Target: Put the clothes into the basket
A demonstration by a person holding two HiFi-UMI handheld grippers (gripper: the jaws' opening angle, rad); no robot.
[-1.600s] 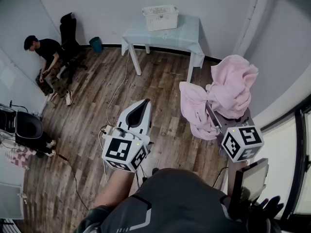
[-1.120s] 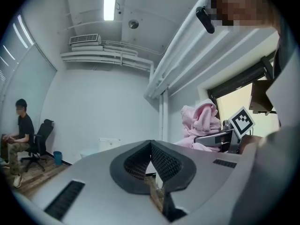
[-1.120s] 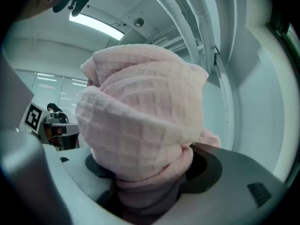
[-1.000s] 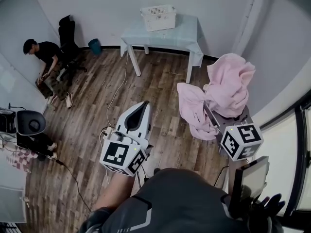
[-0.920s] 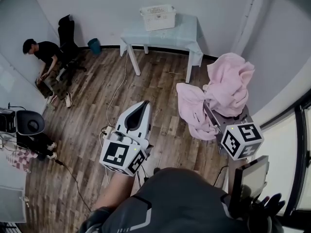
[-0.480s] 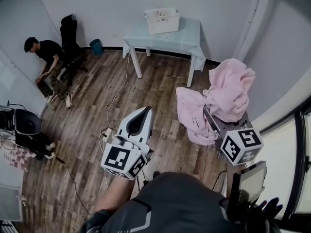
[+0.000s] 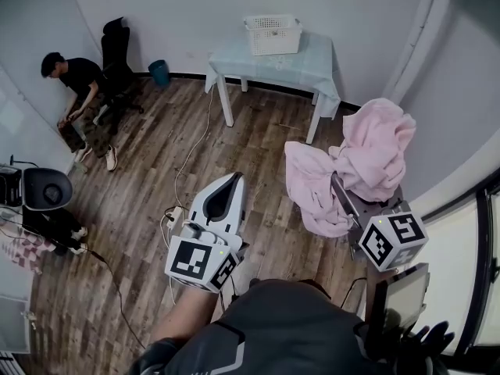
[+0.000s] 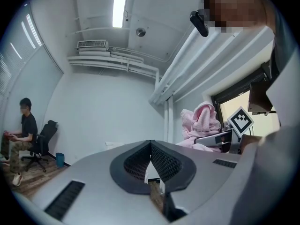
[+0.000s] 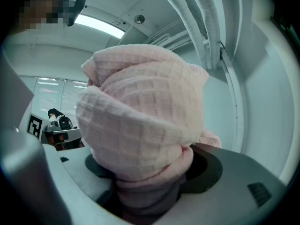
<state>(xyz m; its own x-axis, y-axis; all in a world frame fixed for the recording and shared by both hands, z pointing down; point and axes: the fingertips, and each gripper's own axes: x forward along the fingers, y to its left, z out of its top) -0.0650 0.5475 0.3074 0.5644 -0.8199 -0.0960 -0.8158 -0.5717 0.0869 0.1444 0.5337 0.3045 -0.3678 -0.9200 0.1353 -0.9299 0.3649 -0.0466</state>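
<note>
Slippage is worrying me: right gripper (image 7: 342, 201) is clamping a bulky pink garment (image 7: 373, 151), folds dangling, basket (image 7: 273, 34) far at upper centre. Left gripper (image 7: 231, 180) is idling closed, empty.

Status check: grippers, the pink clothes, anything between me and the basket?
Left gripper shut, empty. Right gripper shut on pink garment. White basket on far table; cable along floor.

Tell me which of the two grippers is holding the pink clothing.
The right gripper: its jaws clamp the bunched pink clothing. The left gripper has its jaws together, with nothing between them.
</note>
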